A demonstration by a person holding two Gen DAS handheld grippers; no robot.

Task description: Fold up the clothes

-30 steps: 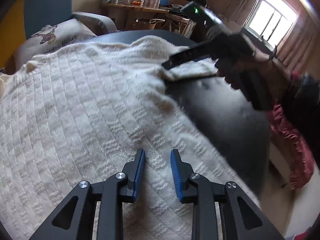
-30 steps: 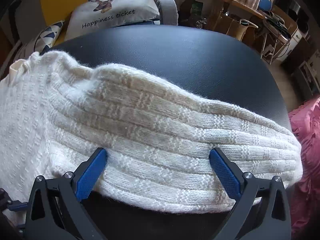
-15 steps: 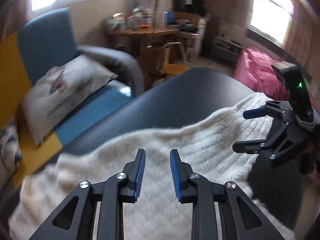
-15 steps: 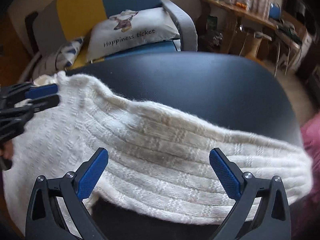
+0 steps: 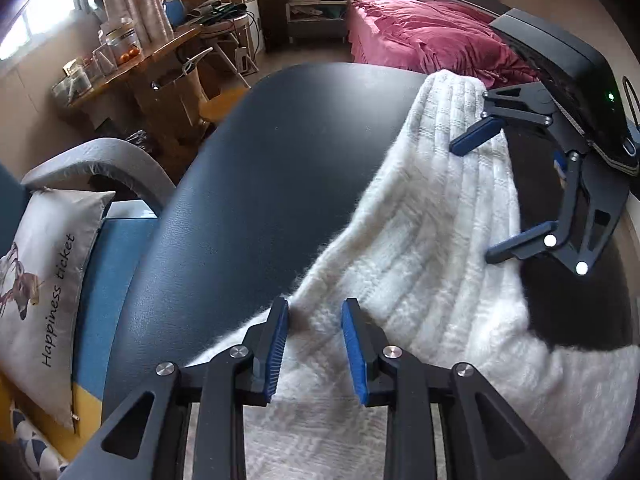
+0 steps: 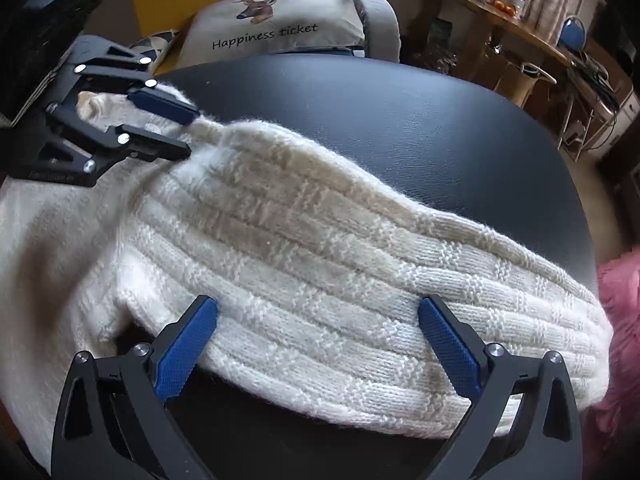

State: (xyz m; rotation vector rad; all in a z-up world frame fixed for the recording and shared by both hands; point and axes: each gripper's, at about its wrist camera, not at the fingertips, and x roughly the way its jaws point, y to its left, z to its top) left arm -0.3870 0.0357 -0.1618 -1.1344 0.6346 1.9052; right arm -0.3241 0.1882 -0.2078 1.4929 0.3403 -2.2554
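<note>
A cream knitted sweater [image 6: 304,248] lies on a black leather table [image 6: 420,128], with one sleeve [image 5: 452,216] folded across the body. My left gripper [image 5: 316,308] points down at the sweater's far edge near the root of that sleeve. Its jaws are opening, with a ridge of the knit between the blue pads and not pinched. In the right wrist view the left gripper [image 6: 188,128] shows at the upper left. My right gripper [image 6: 318,304] stands wide open over the sleeve, one finger on each side of it; it is also visible as the right gripper [image 5: 472,204].
A blue and grey armchair [image 6: 376,16] with a "Happiness ticket" cushion [image 6: 276,24] stands just beyond the table. A wooden desk [image 5: 132,64] carries jars and clutter. A pink bed [image 5: 432,36] lies past the table's far rim.
My left gripper has swept across the sweater from its body to the far edge by the sleeve, rolling as it went. The right gripper has shifted only slightly and stays open over the sleeve.
</note>
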